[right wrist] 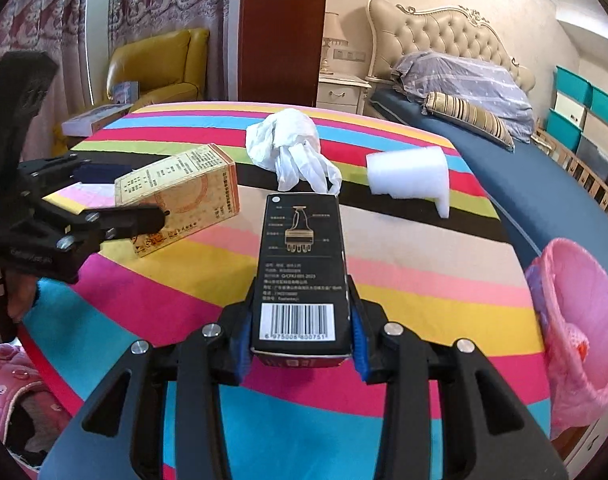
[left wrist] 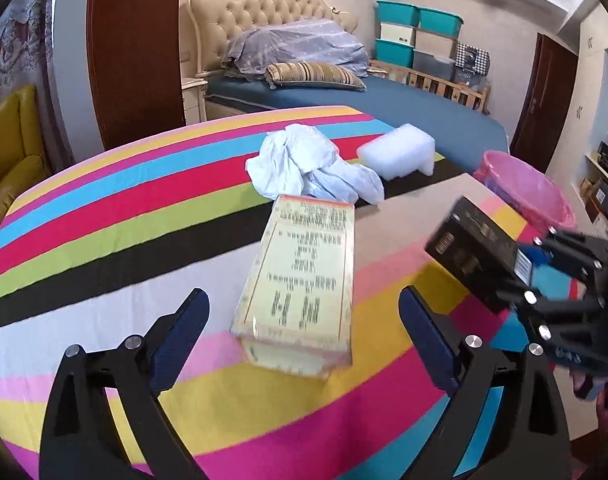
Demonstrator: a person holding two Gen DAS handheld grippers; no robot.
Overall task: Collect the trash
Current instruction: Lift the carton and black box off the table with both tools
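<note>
A yellow printed box (left wrist: 300, 280) (right wrist: 184, 196) lies on the striped tablecloth (left wrist: 104, 216). My left gripper (left wrist: 302, 314) (right wrist: 132, 194) stands open around the near end of this box, with a gap on each side. My right gripper (right wrist: 302, 320) (left wrist: 531, 268) is shut on a black box (right wrist: 302, 264) (left wrist: 475, 252) with a barcode, held above the table. Farther back lie a crumpled white plastic bag (left wrist: 304, 164) (right wrist: 292, 148) and a white foam block (left wrist: 399, 152) (right wrist: 407, 178). A bin with a pink liner (left wrist: 523, 192) (right wrist: 583, 320) stands past the table's right edge.
A bed with a blue sheet (left wrist: 403, 104) runs behind the table and the bin. A yellow armchair (right wrist: 156, 68) and a flat carton (right wrist: 96, 118) are at the back left. Stacked storage crates (left wrist: 419, 36) line the far wall. A pink quilted sleeve (right wrist: 8, 380) shows at lower left.
</note>
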